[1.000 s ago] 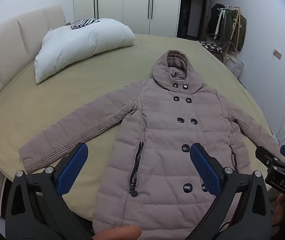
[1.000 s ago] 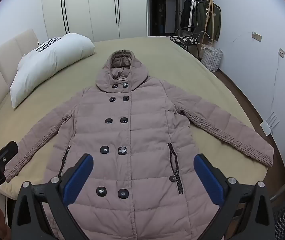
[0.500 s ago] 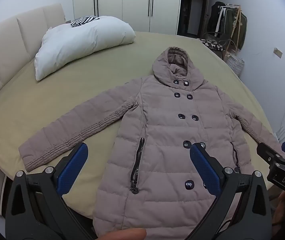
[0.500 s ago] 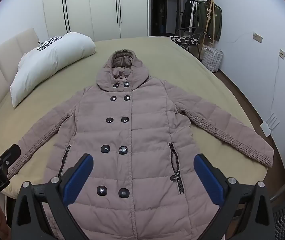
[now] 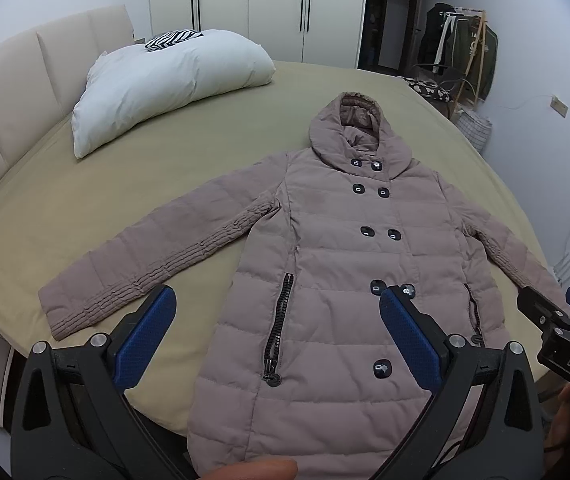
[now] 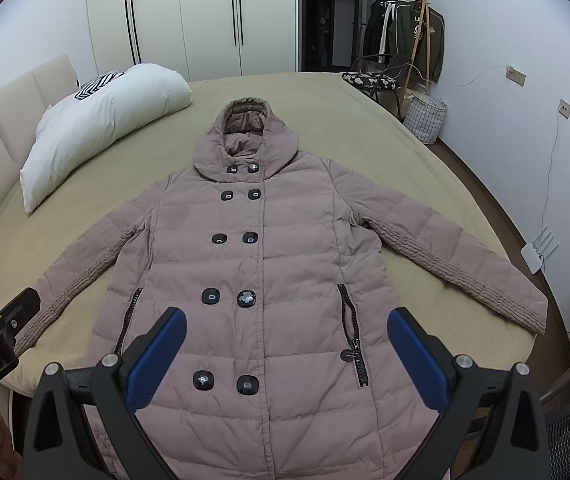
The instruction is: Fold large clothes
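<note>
Left wrist view: we see the mauve hooded coat (image 5: 349, 264) lying face up and buttoned on the olive bed (image 5: 133, 200), filling the centre and lower right of the frame, a touch lower and nearer than a second ago, so we judge that we are only closing in and no fold has begun. The left tongs (image 5: 273, 332) stand wide apart above the hem, holding nothing. One sleeve (image 5: 153, 264) runs out to the lower left; the other slips behind the right tongs (image 5: 561, 320) at the right edge, its cuff hidden. A fingertip intrudes at the bottom edge, and the hem is cut off there. A white pillow (image 5: 165, 88) sits at upper left.

Right wrist view: the coat (image 6: 261, 272) is centred and almost unmoved across the last second. The right tongs (image 6: 285, 356) gape empty over its lowest buttons. The right sleeve (image 6: 457, 264) is fully visible at mid right, while the left cuff is masked by the left tongs (image 6: 1, 320) at lower left. The hem is again out of frame.
</note>
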